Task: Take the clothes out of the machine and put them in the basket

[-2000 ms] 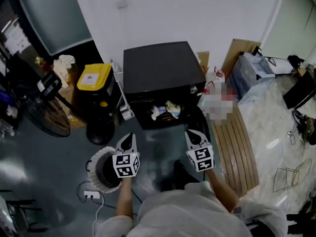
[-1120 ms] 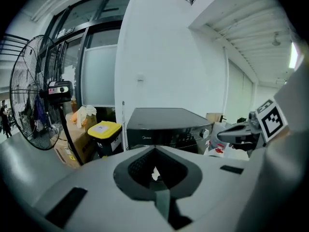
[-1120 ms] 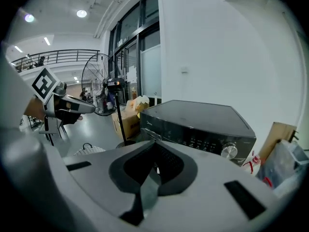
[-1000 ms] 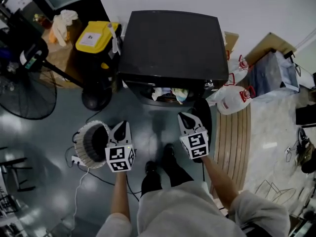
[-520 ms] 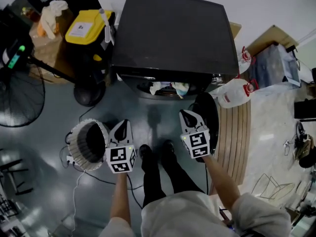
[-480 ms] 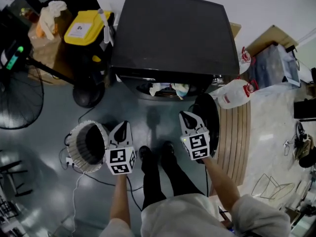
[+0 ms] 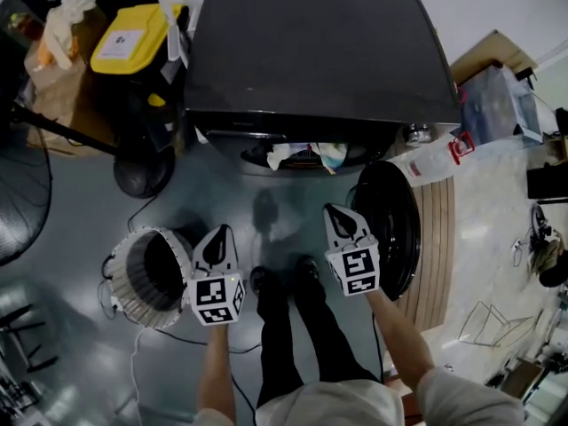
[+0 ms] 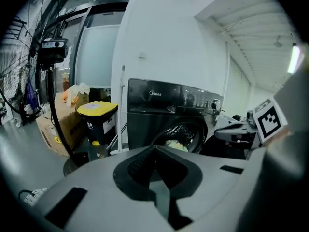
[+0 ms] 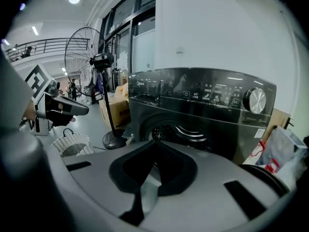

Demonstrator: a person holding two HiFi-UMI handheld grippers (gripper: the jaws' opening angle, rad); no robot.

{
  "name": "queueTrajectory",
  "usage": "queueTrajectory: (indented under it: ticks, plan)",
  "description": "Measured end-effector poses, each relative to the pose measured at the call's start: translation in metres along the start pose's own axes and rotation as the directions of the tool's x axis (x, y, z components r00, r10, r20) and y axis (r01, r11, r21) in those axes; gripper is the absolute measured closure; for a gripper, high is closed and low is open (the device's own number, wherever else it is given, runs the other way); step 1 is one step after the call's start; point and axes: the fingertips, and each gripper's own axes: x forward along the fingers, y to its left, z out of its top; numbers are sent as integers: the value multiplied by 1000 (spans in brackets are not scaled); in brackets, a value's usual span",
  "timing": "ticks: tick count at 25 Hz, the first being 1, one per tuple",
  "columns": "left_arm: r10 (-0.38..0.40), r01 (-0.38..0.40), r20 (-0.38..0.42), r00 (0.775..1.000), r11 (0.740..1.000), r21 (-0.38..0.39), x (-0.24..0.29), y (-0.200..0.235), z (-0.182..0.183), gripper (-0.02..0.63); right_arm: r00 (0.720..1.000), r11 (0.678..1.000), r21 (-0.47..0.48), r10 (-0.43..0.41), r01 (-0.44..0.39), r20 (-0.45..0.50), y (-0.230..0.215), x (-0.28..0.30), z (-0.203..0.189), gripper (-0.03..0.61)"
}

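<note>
The black washing machine (image 7: 319, 51) stands with its round door (image 7: 395, 229) swung open to the right. Light-coloured clothes (image 7: 306, 155) lie in the drum mouth and also show in the left gripper view as clothes (image 8: 176, 145). The white woven basket (image 7: 146, 278) stands on the floor to the left, with nothing visible inside. My left gripper (image 7: 220, 234) is shut and empty beside the basket's right rim. My right gripper (image 7: 336, 212) is shut and empty just left of the door. Both point toward the machine, short of the drum. Shut jaws also show on the left gripper (image 8: 155, 149) and the right gripper (image 9: 154, 144).
A yellow-lidded bin (image 7: 133, 38) and a fan's round base (image 7: 142, 171) stand left of the machine. A white jug (image 7: 435, 153) and a wooden slatted board (image 7: 439, 238) lie to the right. The person's feet (image 7: 284, 278) are between the grippers. A cable runs by the basket.
Both grippers and the head camera have sunk toward the floor. The machine and its open door fill more of the view. Both grippers stayed shut.
</note>
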Motion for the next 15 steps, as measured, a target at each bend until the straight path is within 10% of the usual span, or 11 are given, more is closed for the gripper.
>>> queueTrajectory:
  ticks: [15]
  plan:
    - [-13,13,-4,1000,1000,-10,71,19,-82,595,999,1000,-7,10,-11,-52,10,72,-105,557]
